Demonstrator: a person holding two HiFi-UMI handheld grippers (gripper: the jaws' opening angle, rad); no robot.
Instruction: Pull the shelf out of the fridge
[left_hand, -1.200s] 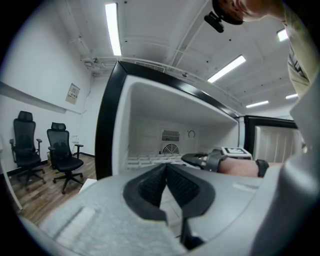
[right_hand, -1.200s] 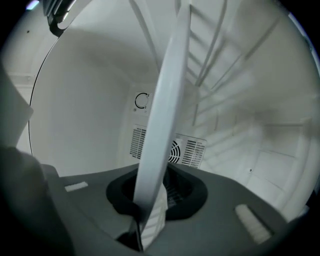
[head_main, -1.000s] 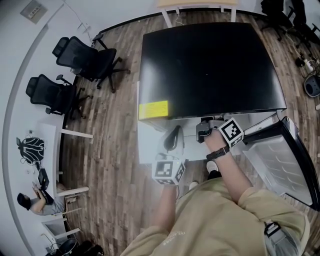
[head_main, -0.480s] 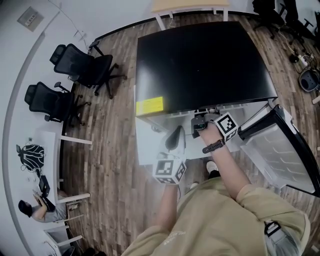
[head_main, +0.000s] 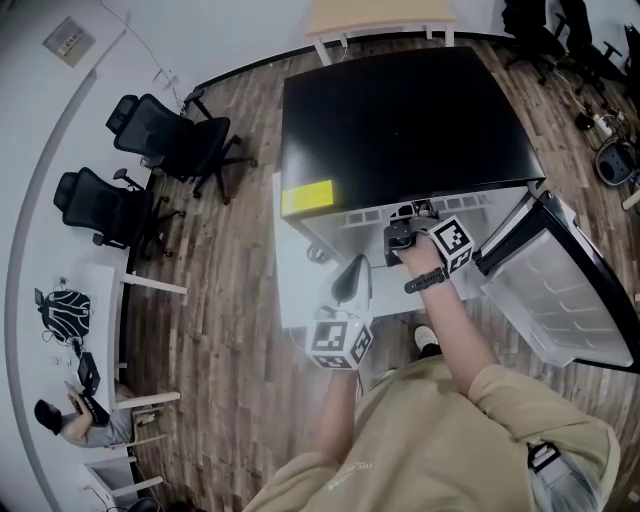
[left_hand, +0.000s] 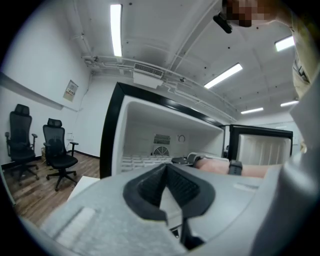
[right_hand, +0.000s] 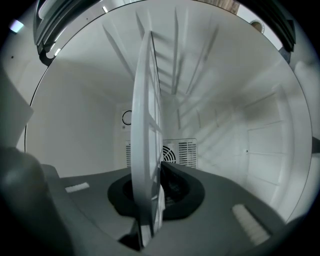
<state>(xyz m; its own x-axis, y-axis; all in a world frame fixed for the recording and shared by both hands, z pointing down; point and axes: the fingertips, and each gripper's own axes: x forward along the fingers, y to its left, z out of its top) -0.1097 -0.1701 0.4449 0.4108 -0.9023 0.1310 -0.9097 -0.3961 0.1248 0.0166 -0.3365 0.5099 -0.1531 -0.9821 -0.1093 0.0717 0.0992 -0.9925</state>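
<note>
Standing outside the fridge (head_main: 410, 120), the left gripper (head_main: 352, 268) has its fingers (left_hand: 147, 184) closed together with nothing between them; the open cabinet lies ahead of their tips. To its right, the right gripper (head_main: 398, 234) reaches into the cabinet, fingers (right_hand: 186, 192) clamped on the front edge of the white grid shelf (right_hand: 145, 125), which runs away from the tips toward the rear fan grille (right_hand: 184, 152). The open door (head_main: 560, 290) stands right of both.

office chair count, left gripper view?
2. One office chair at far left, the second just right of it. Others may lie outside this view.
</note>
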